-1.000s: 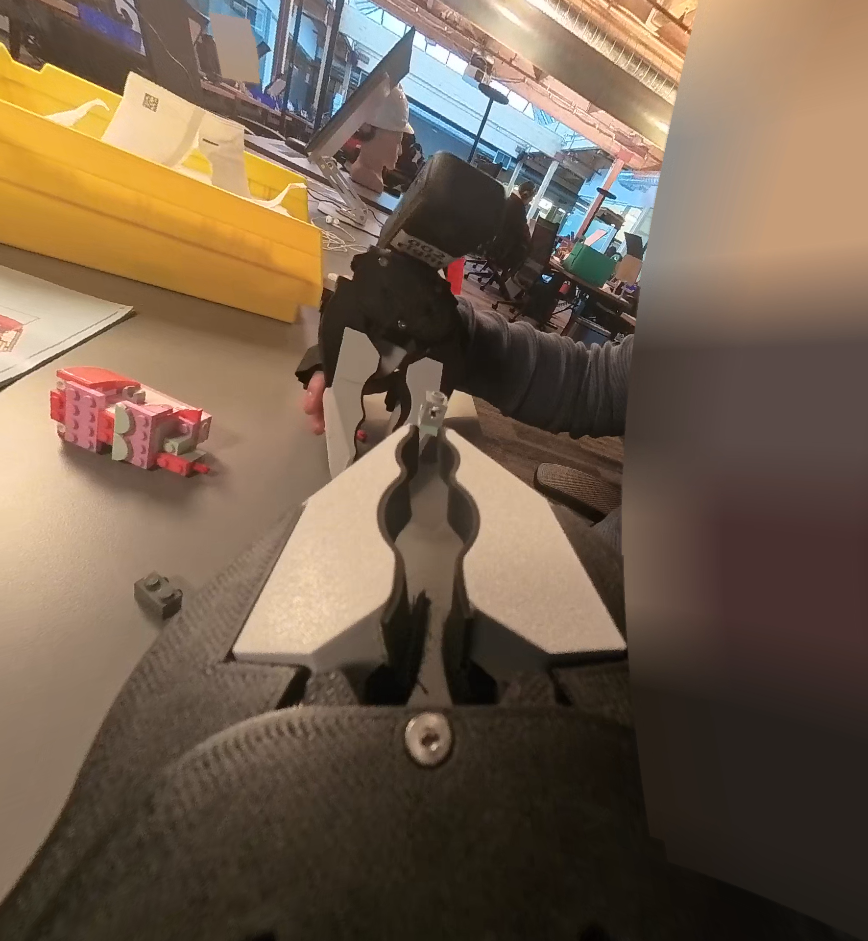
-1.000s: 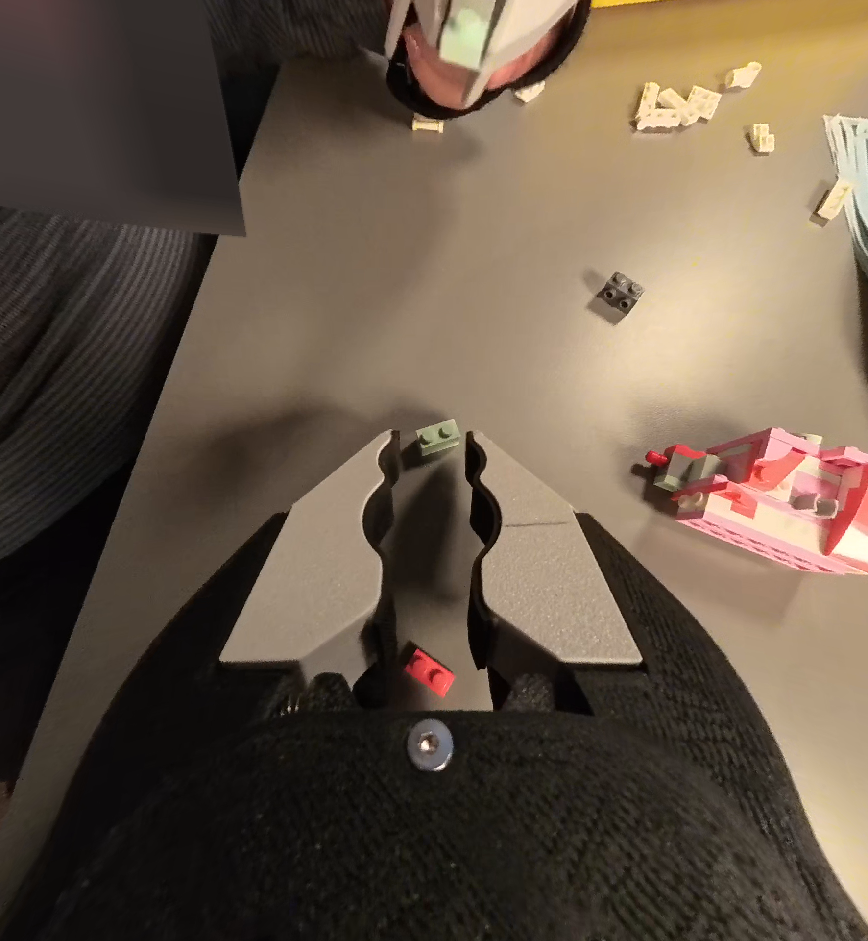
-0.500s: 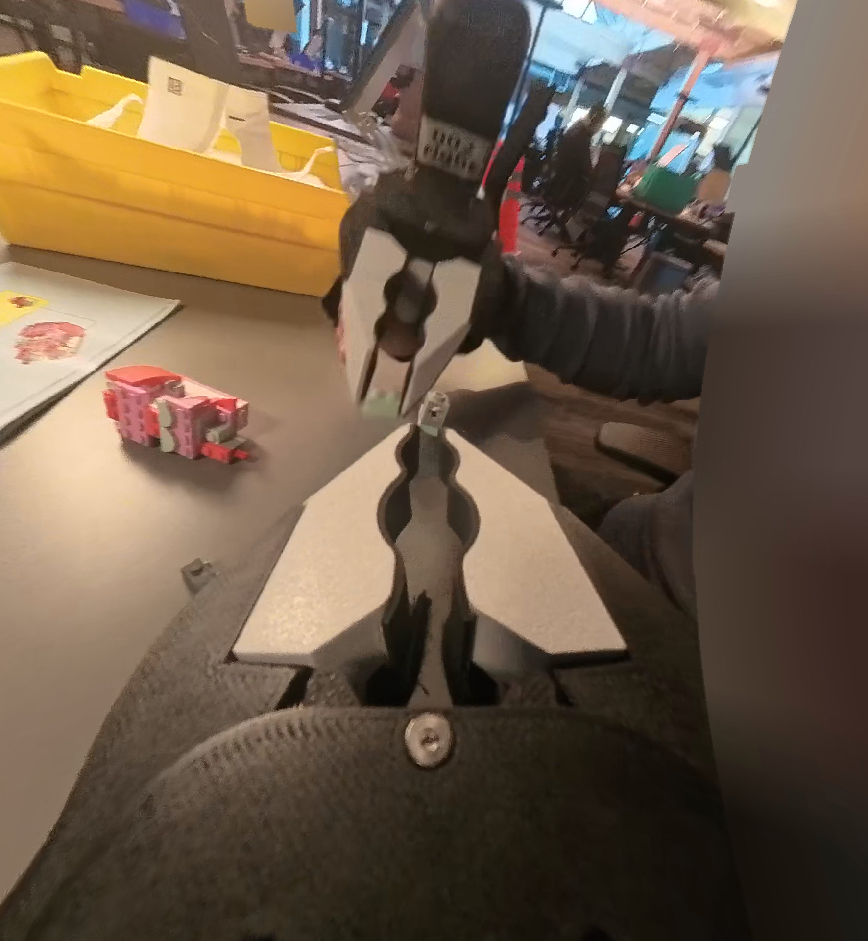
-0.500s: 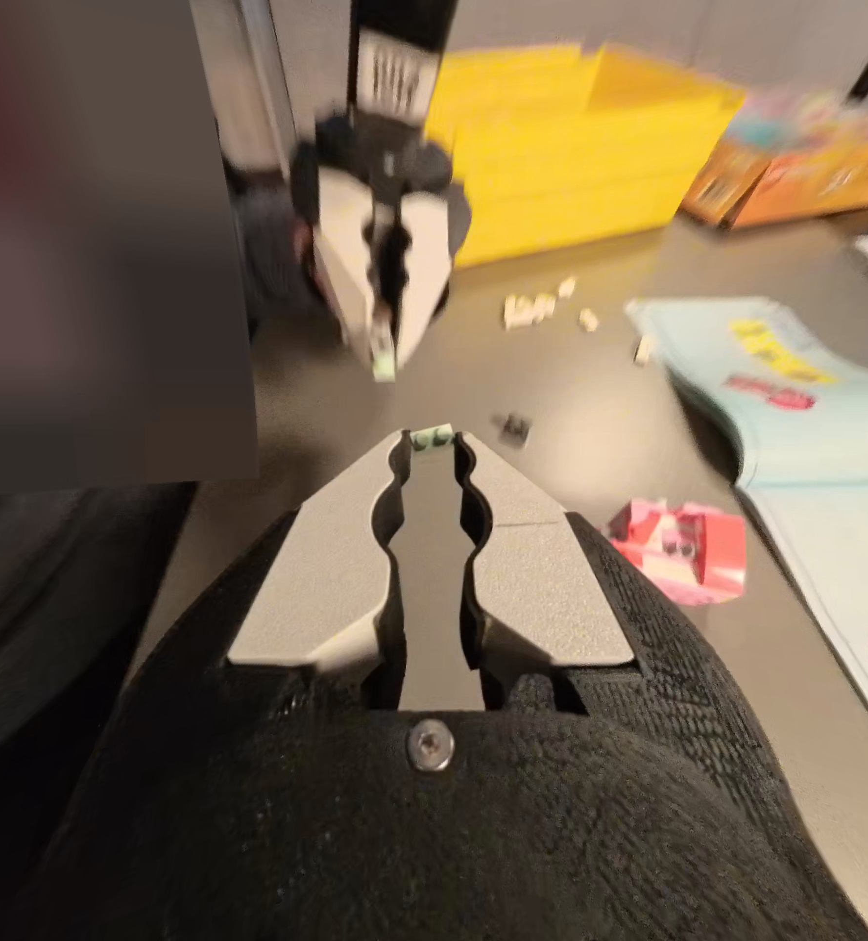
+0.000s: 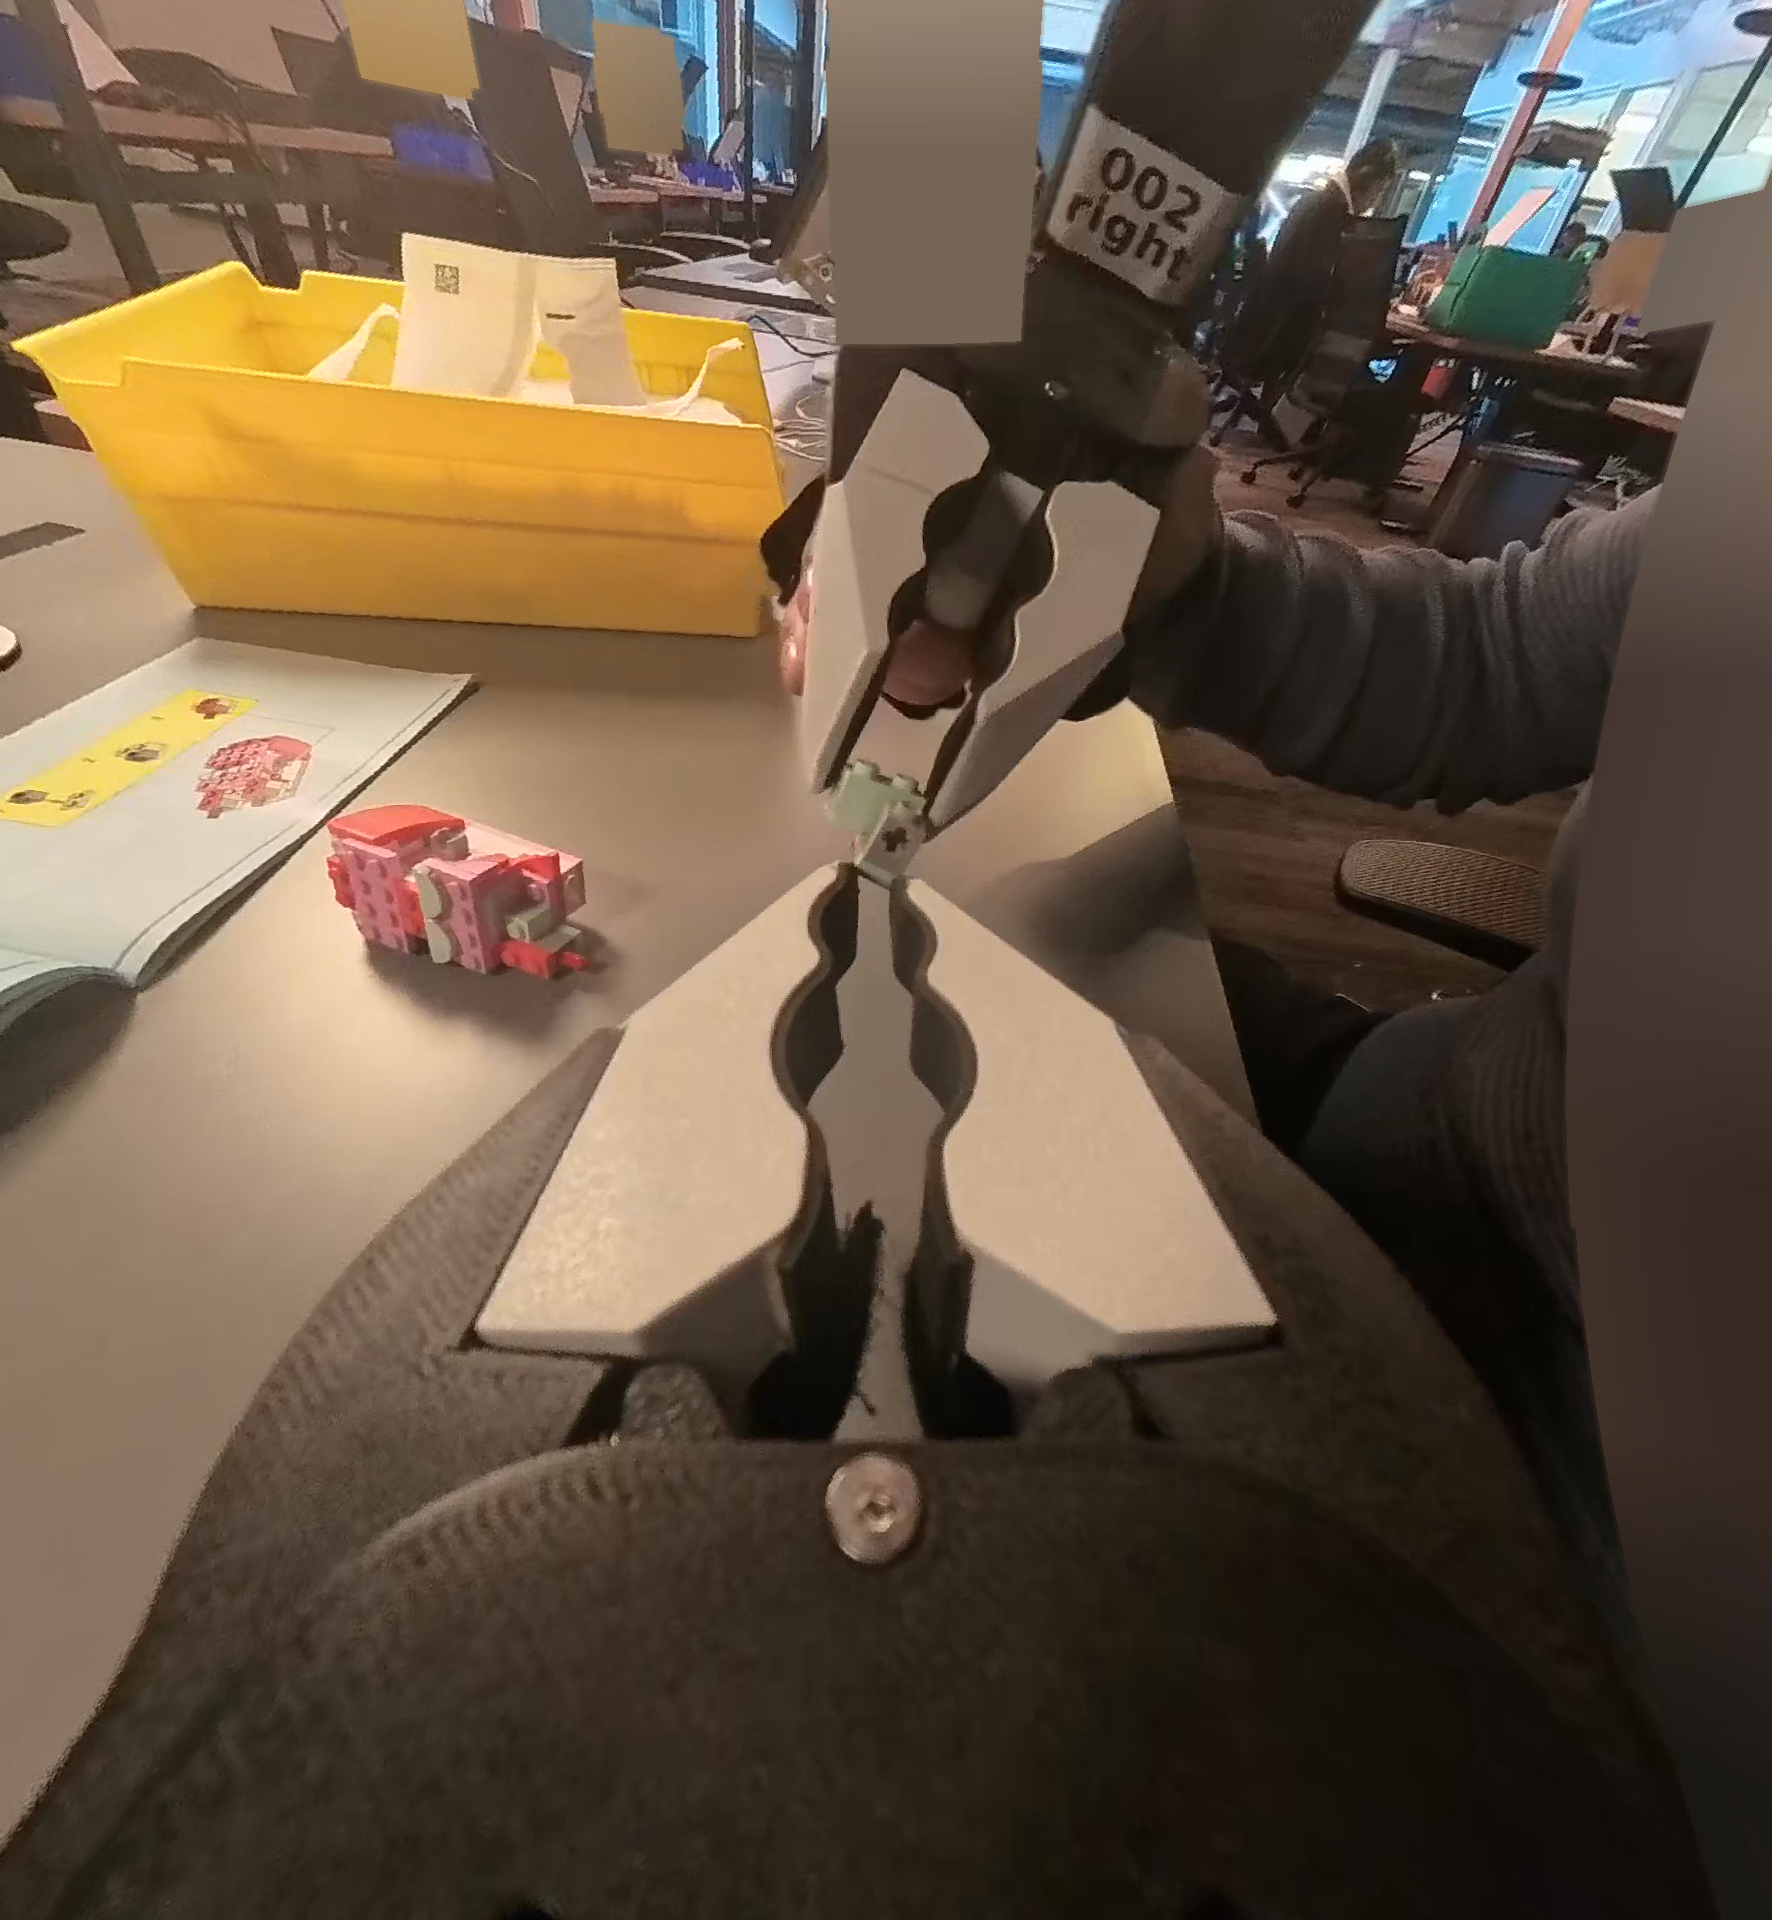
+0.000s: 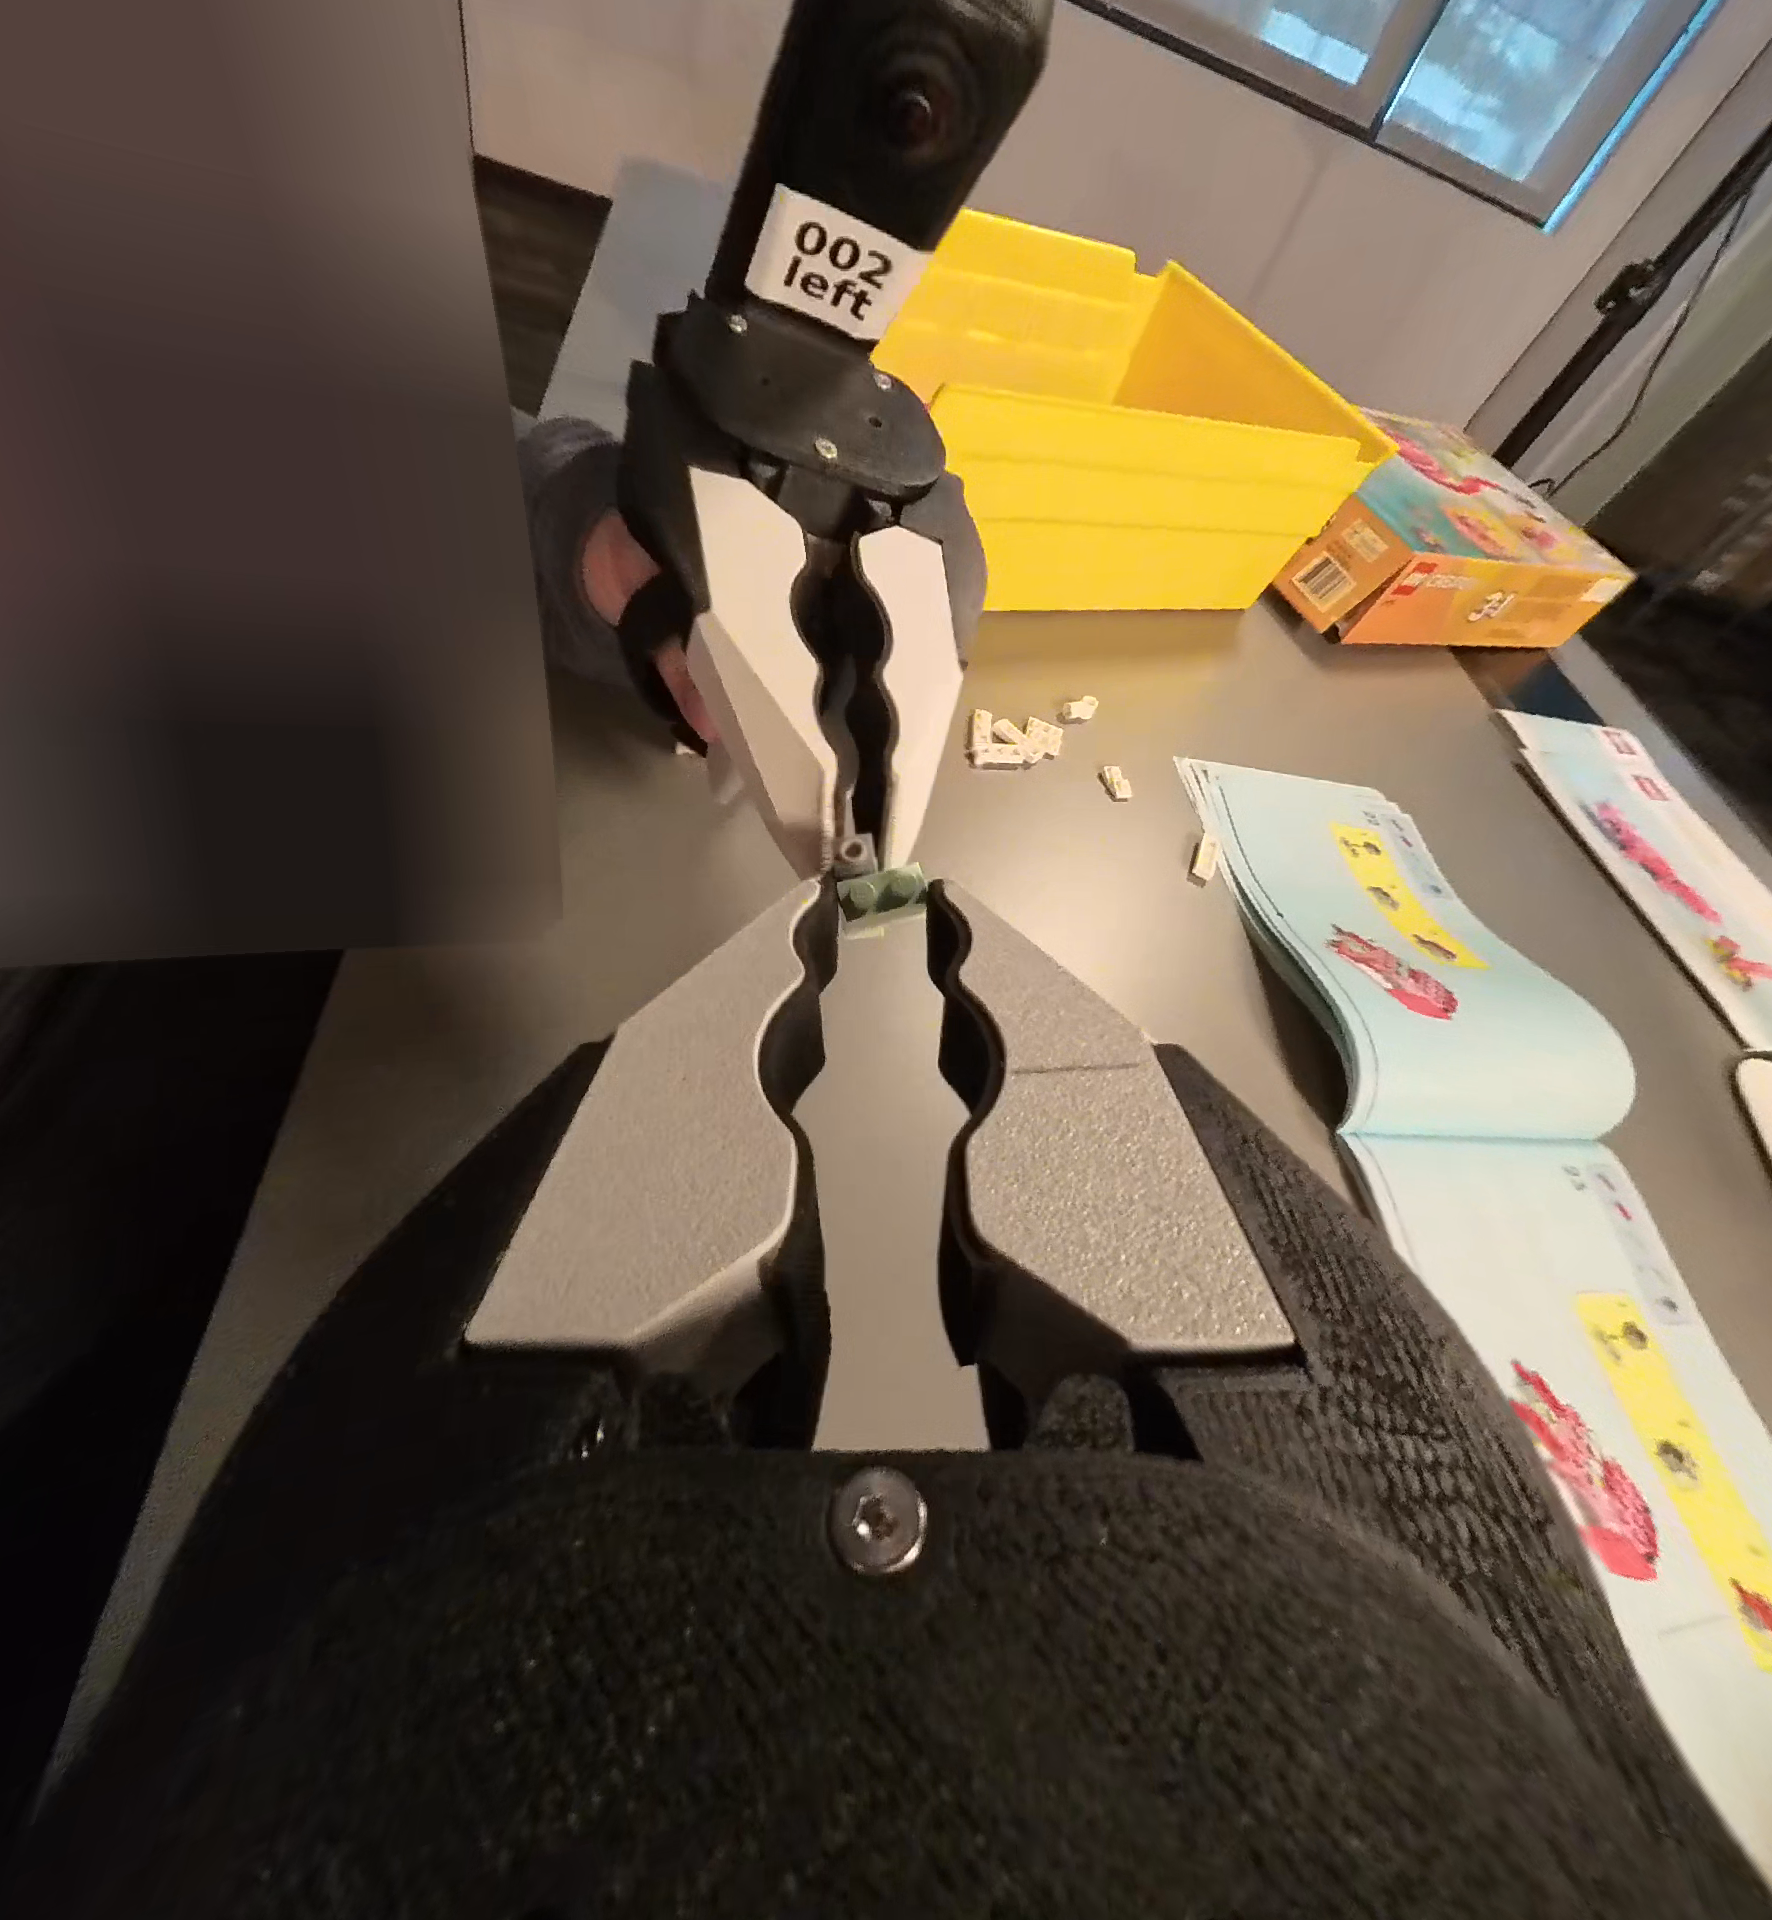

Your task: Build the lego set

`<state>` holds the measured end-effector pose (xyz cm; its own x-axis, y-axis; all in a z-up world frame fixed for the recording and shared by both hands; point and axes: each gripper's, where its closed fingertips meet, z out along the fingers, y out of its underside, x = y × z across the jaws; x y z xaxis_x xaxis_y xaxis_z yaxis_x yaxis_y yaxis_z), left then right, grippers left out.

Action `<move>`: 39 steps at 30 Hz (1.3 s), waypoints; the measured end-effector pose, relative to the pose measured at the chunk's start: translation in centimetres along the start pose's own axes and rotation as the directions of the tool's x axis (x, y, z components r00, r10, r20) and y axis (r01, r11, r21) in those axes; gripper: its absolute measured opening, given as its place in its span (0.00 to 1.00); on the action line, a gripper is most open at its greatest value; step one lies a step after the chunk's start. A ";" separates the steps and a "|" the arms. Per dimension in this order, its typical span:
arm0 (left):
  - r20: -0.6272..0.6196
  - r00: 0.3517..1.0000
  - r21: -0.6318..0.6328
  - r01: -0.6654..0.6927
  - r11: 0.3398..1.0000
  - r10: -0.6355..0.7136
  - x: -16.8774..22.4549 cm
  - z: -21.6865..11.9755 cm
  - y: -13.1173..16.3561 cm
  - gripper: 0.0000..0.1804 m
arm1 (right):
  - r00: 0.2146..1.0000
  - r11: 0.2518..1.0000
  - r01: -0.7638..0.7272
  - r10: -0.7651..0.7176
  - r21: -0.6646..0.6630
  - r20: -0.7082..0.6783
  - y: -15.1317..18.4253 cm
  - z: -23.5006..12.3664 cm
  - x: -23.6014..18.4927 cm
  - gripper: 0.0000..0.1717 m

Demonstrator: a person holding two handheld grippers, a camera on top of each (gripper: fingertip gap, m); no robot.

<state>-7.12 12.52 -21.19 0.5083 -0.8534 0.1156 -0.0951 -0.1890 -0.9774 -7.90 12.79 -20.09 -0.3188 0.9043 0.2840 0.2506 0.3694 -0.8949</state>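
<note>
Right gripper (image 6: 880,902): clamped on a pale green two-stud brick (image 6: 884,904), both fingertips pressing its ends. Left gripper (image 5: 874,871): jaws nearly closed, pinching a small grey brick (image 5: 890,840) at the very tips. The two grippers meet tip to tip above the table (image 5: 186,1143); grey brick touching the green brick. Left of the grippers, a pink and red brick model (image 5: 456,888) rests on the table, near an open pale blue instruction booklet (image 5: 144,821). Yellow bin (image 5: 425,499) behind, white pieces inside. Small white bricks (image 6: 1017,730) loose on the table beyond the tips; orange box (image 6: 1453,551) beside the bins
</note>
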 end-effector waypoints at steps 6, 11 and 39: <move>-0.018 0.998 0.040 0.067 0.997 -0.066 -0.1 -0.2 -0.4 0.02 | 0.995 0.998 0.060 -0.059 0.012 -0.080 -0.4 0.0 0.3 0.09; -0.055 0.988 0.099 0.148 0.984 -0.143 -0.2 -0.5 -1.2 0.02 | 0.984 0.996 0.078 -0.069 0.048 -0.162 -1.0 0.1 0.6 0.09; -0.203 0.971 0.251 0.178 0.952 -0.128 2.1 -0.3 -3.4 0.00 | 0.954 0.879 -0.241 0.291 0.412 -0.064 -3.8 -0.7 0.4 0.09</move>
<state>-6.03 11.22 -17.57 0.3323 -0.9028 0.2730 0.2144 -0.2096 -0.9540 -8.40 11.90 -16.32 -0.1727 0.9844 0.0324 -0.0794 0.0189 -0.9967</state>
